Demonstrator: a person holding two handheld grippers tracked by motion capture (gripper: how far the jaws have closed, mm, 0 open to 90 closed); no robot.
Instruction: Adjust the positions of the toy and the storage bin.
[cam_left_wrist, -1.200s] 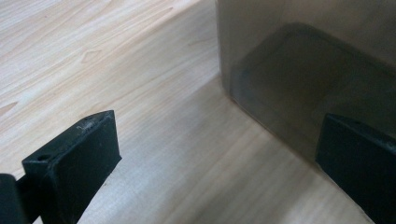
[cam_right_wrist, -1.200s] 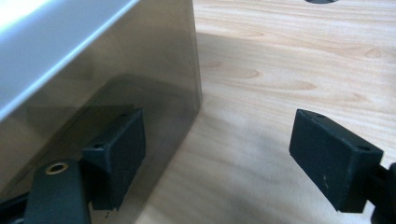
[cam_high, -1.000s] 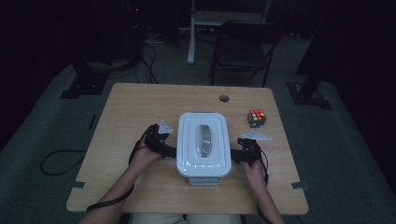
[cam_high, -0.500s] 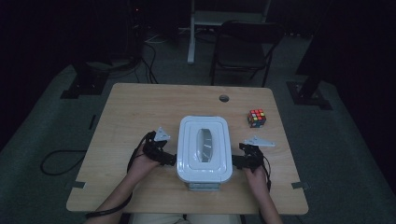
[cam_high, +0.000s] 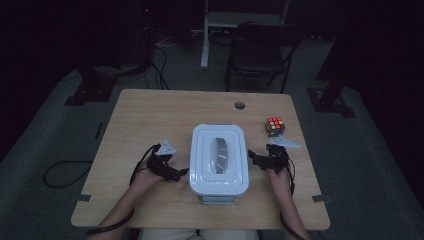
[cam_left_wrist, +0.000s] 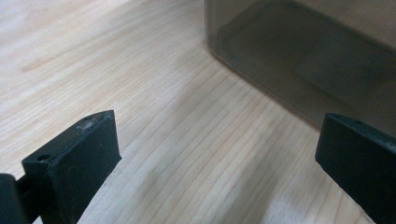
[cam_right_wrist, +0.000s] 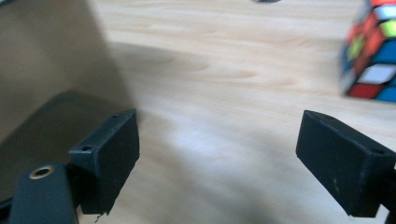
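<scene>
One wooden table (cam_high: 150, 120), and on it one white lidded container (cam_high: 219, 159) sitting in the middle. One colourful puzzle cube (cam_high: 274, 126) off to its far right, just the single one. Two handheld grippers in play: the left gripper (cam_high: 181, 172) on one side of the container, the right gripper (cam_high: 251, 159) on the other, each with two black jaws. Behind the table, one dark folding chair (cam_high: 262, 47). One round hole (cam_high: 240, 105) in the tabletop.

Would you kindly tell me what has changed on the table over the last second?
Both grippers let go of the white box: the left gripper and right gripper backed off its sides, the right's jaws having just been opening, with nothing between them. The box and Rubik's cube stayed put.
</scene>
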